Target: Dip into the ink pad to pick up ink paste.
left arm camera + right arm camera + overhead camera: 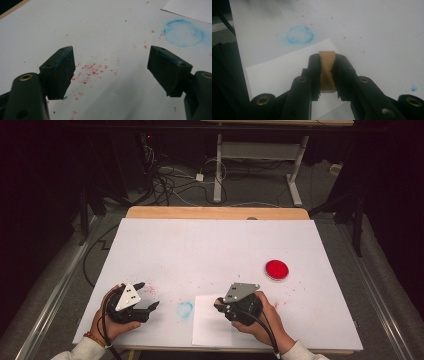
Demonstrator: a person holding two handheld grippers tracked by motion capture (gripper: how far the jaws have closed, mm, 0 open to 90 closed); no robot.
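Wooden stamp (327, 72) is pinched in our right claw (221, 306), hovering above the paper sheet (210, 327) near the table's (215, 245) front edge. Our left claw (148, 295) rests spread, holding nothing. Stamping seems next: press it straight down onto the sheet.
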